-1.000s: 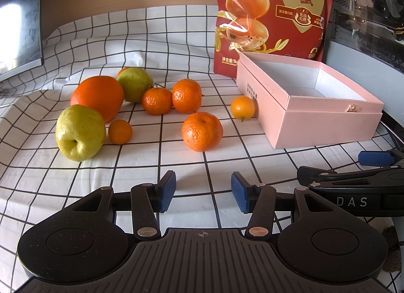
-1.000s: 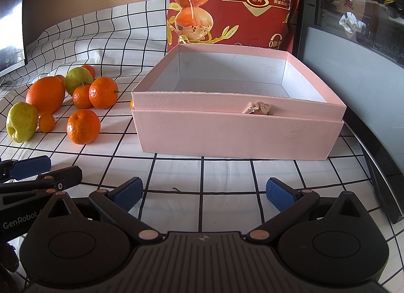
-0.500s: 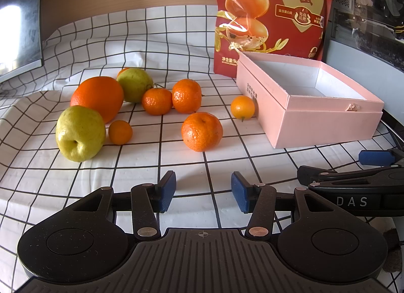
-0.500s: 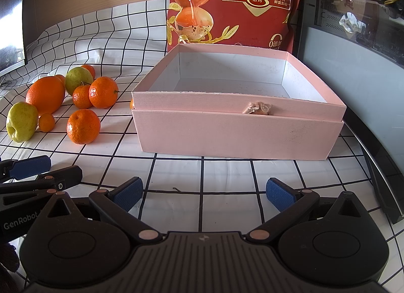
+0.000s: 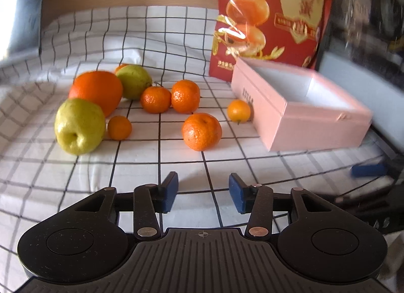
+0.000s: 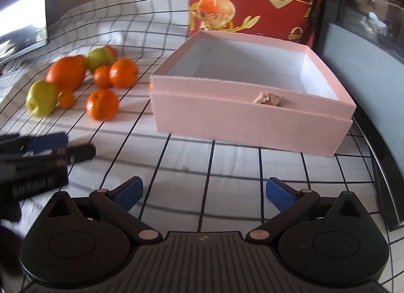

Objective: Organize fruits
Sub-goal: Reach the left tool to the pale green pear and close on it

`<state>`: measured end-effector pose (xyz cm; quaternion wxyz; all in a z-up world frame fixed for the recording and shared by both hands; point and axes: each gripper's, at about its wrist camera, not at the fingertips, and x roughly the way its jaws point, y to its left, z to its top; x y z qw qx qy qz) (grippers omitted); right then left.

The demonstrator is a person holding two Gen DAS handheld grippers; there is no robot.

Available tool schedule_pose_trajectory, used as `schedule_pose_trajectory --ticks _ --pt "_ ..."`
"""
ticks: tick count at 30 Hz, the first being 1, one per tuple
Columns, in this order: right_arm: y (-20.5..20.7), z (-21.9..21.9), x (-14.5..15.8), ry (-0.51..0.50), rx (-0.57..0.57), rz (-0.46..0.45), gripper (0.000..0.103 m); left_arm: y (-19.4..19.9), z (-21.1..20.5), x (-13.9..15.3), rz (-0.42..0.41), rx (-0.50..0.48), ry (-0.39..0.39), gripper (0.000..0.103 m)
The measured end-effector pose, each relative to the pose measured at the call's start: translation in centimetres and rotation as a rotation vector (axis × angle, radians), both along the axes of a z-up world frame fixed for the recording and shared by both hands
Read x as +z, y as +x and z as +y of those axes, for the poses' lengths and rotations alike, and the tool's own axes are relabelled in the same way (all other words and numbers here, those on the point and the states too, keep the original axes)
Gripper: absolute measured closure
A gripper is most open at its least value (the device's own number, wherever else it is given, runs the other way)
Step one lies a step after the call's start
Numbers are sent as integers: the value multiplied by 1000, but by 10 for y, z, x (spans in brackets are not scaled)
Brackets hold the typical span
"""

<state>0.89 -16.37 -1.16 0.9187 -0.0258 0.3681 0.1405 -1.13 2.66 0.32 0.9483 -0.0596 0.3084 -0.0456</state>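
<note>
Loose fruit lies on a checked cloth: a big orange [image 5: 97,91], two green pears [image 5: 79,126] [image 5: 133,84], several mandarins with the nearest one [image 5: 201,131] in front, and a small kumquat [image 5: 238,111] against the pink box [image 5: 303,113]. My left gripper [image 5: 203,193] hovers short of the nearest mandarin; its jaws are closing with nothing between them. In the right wrist view the pink box [image 6: 252,121] stands empty just ahead of my right gripper [image 6: 203,193], which is wide open and empty. The left gripper [image 6: 48,146] shows at that view's left edge.
A tall red snack bag [image 5: 272,15] stands behind the box. A dark monitor [image 6: 22,30] sits at the far left and dark equipment [image 6: 366,28] rises along the right. The cloth [image 5: 151,40] is wrinkled behind the fruit.
Both views have tilted and shifted slightly, with motion blur now. The left jaws stand a little narrower than before. No fruit has moved.
</note>
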Motion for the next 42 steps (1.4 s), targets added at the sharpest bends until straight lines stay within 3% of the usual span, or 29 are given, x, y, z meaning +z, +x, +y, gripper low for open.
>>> schedule_pose_trajectory --ticks 3,7,9,11,13,18,24,31,33,37,42 --pt "-7 -5 1 -3 44 2 0 -10 30 7 -31 28 -98 54" --pt "-7 -7 2 -1 51 -3 0 -22 81 34 -143 179 -123 55" --pt "-7 -6 1 -1 52 -8 0 -19 105 42 -169 236 -171 55" --pt "-7 -6 1 1 53 -10 0 -10 129 45 -175 253 -253 55" --pt "-6 -5 1 2 56 -11 0 4 145 41 -131 268 -301 55" --pt "-9 3 2 1 125 -19 0 15 141 33 -133 290 -207 55" --pt "-8 12 3 4 151 -24 0 33 135 29 -117 275 -189 54" --pt "-8 11 2 9 152 -25 0 29 114 27 -101 220 2 51" --pt "-8 11 2 10 152 -25 0 28 116 26 -89 201 -7 46" --pt "-8 11 2 10 152 -25 0 36 126 19 -43 185 -103 32" --pt "-8 11 2 10 152 -25 0 42 135 11 -14 191 -202 30"
